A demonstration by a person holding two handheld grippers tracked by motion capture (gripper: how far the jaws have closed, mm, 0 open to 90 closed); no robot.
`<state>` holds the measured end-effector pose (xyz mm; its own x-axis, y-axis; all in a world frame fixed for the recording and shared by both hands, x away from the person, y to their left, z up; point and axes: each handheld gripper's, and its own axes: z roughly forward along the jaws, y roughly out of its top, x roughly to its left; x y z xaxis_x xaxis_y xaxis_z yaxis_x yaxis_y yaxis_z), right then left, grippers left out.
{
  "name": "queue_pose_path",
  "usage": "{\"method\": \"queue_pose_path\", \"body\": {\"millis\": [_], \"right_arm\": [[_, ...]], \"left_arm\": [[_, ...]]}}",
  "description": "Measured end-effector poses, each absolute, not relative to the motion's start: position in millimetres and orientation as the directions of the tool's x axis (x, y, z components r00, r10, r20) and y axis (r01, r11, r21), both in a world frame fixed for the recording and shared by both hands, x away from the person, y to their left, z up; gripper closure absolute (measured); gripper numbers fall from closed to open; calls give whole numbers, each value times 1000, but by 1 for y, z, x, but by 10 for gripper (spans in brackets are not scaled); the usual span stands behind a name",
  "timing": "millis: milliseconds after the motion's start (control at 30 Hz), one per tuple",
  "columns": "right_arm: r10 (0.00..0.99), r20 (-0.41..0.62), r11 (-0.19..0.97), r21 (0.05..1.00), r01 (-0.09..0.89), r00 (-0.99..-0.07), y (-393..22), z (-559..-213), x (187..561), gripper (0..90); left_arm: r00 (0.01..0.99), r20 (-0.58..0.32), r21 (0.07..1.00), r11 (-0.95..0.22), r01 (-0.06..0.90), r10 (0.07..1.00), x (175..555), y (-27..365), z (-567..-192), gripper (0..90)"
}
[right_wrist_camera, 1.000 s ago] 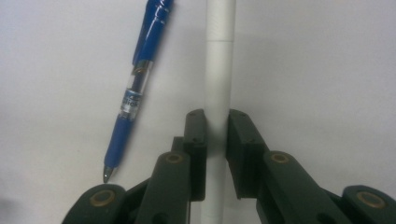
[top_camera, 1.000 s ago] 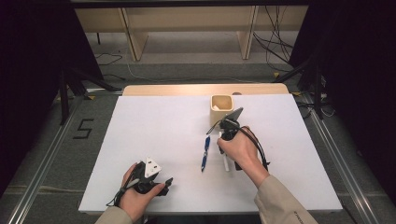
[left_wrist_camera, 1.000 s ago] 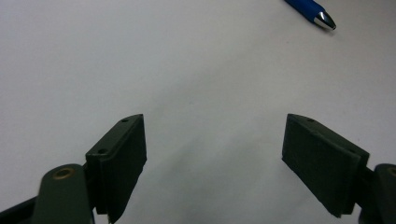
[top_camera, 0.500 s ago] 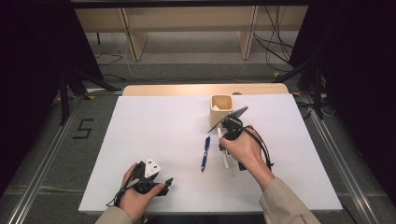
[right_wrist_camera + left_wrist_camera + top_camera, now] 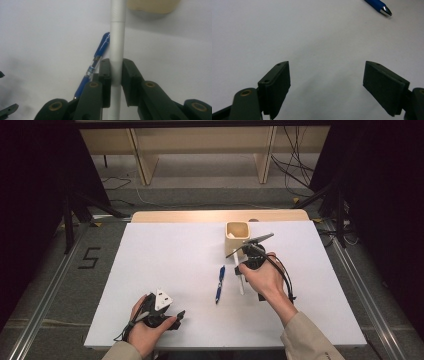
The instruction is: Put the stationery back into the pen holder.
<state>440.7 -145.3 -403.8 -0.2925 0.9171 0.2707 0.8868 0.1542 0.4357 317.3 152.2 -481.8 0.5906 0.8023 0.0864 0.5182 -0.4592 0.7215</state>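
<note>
The right tool (image 5: 116, 75) has its two black jaws squeezed on a white pen (image 5: 117, 37). The white pen is long, round and smooth, like a thin stick, with a fine line around it near the far end. In the high view the white pen (image 5: 240, 282) lies flat on the surface (image 5: 165, 250), with one end under the right tool (image 5: 248, 261) and its other end pointing toward the person.

There are two pens. The other one is a blue pen (image 5: 98, 58). It is shiny, with a see-through part in the middle. It lies just beside the white pen, on its left in the high view (image 5: 220, 284), and the two are close but a little apart. Its shiny silver tip (image 5: 385, 10) shows in the left gripper view.

There is one cup (image 5: 237, 236). It is tan, square on top with soft corners, and it stands just past the right tool.

The surface is white, flat and plain, like a big sheet.

The left tool (image 5: 325, 85) has its jaws wide apart with nothing between them. Its pads are flat, dark and a bit rough. It rests low on the near left of the surface (image 5: 162, 312), well apart from the pens.
</note>
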Motion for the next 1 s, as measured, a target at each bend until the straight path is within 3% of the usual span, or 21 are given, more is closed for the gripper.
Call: {"method": "queue_pose_path", "body": {"millis": [1000], "right_arm": [[880, 236, 103, 751, 652, -411, -163, -379, 437, 790]], "left_arm": [[591, 87, 720, -461, 519, 802, 317, 152, -481, 218]]}}
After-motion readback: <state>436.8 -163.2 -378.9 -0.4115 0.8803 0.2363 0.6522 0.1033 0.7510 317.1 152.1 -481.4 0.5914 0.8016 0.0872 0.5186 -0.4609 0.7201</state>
